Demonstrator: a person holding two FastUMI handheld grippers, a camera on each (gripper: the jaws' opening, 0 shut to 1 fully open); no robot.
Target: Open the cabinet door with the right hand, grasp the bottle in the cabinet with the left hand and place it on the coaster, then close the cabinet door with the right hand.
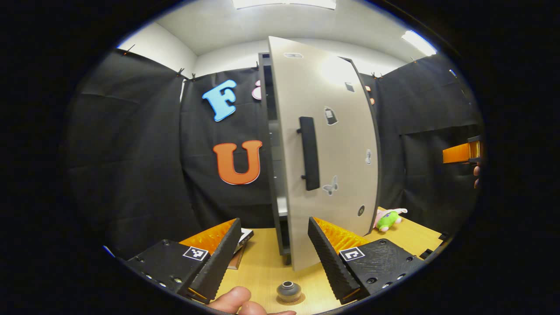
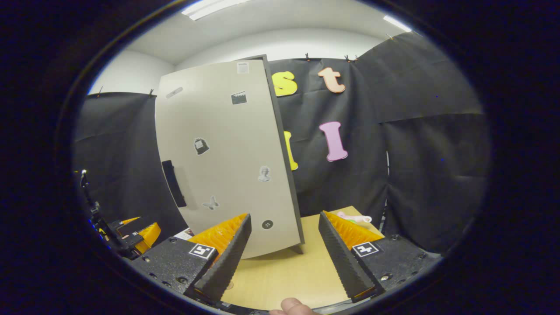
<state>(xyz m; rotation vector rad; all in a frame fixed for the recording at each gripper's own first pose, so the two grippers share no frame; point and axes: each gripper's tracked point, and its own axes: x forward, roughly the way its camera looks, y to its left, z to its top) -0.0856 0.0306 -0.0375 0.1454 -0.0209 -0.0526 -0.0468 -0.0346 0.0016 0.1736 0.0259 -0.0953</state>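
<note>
1. Nearest in the left gripper view, the left gripper hangs over the wooden table with its jaws spread wide and nothing between them; a thumb pokes in at the bottom edge.
2. Just past that thumb, the bottle stands upright on the coaster, seen from above between the fingers.
3. In the right gripper view, the right gripper is likewise wide apart and empty, low over the tabletop.
4. A book lies flat beside the left finger.
5. Further on, the cabinet door stands partly open, its dark handle upright on the pale face dotted with stickers.
6. Behind the door's edge, the cabinet interior shows as a narrow slice.
7. Far right on the table, a plush toy lies near the corner.
</note>
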